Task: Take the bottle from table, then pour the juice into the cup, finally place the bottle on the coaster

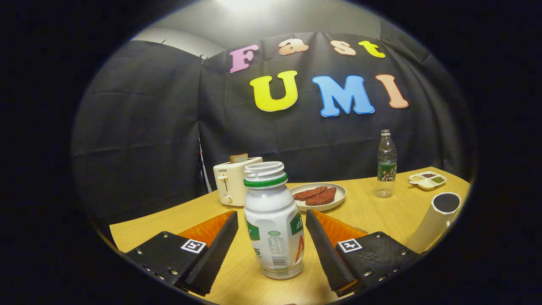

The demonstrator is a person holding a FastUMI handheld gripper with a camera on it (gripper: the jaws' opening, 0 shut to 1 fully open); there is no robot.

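A white juice bottle (273, 224) with a green neck ring and no cap stands upright on the wooden table (381, 212). It is between my two fingers, and my gripper (271, 214) is open around it. A narrow gap shows on each side, so neither finger (216, 245) presses on it. A tall white cup (436, 220) with a dark inside stands to the right, beyond the right finger.
Beyond the bottle, a cream toaster (233, 182) holds a slice of bread. To its right is a plate (338, 197) with two reddish patties. Farther right stand a clear water bottle (386, 165) and a small divided dish (427, 180).
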